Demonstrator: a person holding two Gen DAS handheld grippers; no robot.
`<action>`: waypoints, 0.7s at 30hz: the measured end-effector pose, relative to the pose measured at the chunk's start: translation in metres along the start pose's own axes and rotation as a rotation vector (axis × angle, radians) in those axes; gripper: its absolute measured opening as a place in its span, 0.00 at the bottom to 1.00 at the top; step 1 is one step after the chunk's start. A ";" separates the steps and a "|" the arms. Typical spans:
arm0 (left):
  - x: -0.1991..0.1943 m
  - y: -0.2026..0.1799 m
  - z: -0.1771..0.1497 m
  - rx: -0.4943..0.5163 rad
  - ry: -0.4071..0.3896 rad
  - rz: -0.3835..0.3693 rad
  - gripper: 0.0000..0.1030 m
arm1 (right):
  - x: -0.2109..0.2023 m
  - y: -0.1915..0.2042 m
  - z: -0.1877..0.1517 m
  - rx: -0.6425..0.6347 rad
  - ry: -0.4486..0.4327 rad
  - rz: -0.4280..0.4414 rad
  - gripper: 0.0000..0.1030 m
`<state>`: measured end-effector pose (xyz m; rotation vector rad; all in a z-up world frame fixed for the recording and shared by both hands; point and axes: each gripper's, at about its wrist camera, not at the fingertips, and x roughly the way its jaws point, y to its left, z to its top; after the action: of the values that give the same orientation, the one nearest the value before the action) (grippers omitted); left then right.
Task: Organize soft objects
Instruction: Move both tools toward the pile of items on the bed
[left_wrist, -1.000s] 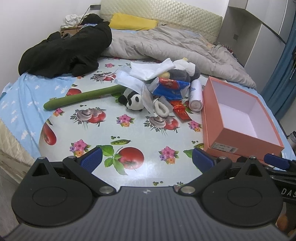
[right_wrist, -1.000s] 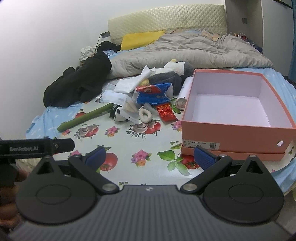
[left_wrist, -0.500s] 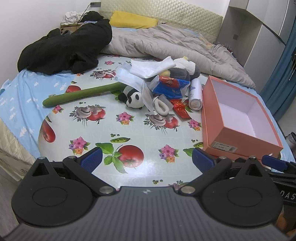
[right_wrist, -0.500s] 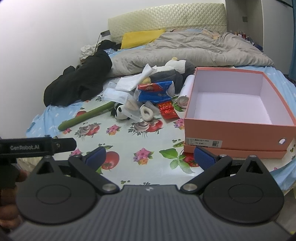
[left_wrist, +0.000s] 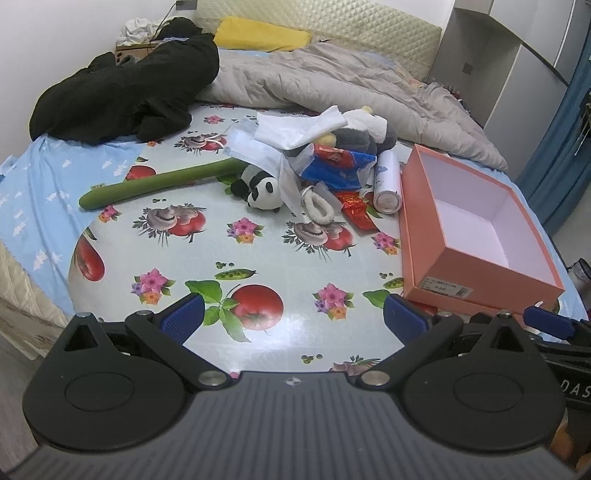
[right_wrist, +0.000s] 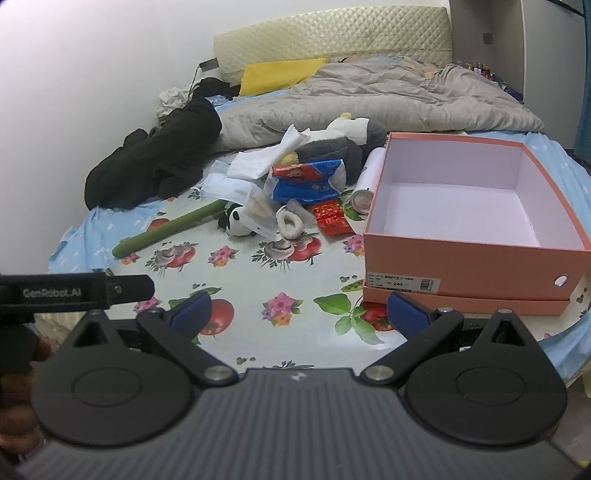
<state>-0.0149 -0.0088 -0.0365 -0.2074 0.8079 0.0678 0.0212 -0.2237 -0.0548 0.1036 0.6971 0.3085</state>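
Observation:
A pile of soft things lies mid-bed on a flowered cloth (left_wrist: 258, 266): a small panda plush (left_wrist: 260, 188) (right_wrist: 236, 219), a grey and white plush (left_wrist: 362, 133) (right_wrist: 343, 142), a fluffy white slipper (left_wrist: 317, 206) (right_wrist: 290, 225), white cloths (left_wrist: 295, 129) and a blue and red packet (left_wrist: 336, 164) (right_wrist: 306, 179). A long green stick (left_wrist: 159, 182) (right_wrist: 170, 227) lies to the left. An empty orange box (left_wrist: 476, 232) (right_wrist: 465, 218) stands at the right. My left gripper (left_wrist: 293, 319) and right gripper (right_wrist: 299, 314) are both open and empty near the cloth's front edge.
A white spray can (left_wrist: 386, 181) and a red wrapper (left_wrist: 356, 212) lie beside the box. A black garment (left_wrist: 125, 92), a grey duvet (left_wrist: 332, 85) and a yellow pillow (left_wrist: 258, 35) fill the back of the bed. The left gripper's body (right_wrist: 74, 291) shows in the right wrist view.
Both grippers have moved slightly forward and higher over the bed. Both stay open. Nothing on the bed has moved.

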 end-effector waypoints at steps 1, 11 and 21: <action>0.001 0.001 0.001 0.001 0.003 0.002 1.00 | 0.000 0.000 -0.001 -0.002 0.000 0.001 1.00; 0.003 0.000 0.005 0.011 0.013 -0.006 1.00 | 0.003 -0.003 -0.003 0.007 0.005 0.004 1.00; 0.018 0.004 0.016 0.011 0.030 -0.037 1.00 | 0.021 -0.009 0.000 0.029 0.022 0.010 1.00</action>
<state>0.0089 -0.0021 -0.0393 -0.2128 0.8342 0.0256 0.0385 -0.2254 -0.0697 0.1319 0.7227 0.3096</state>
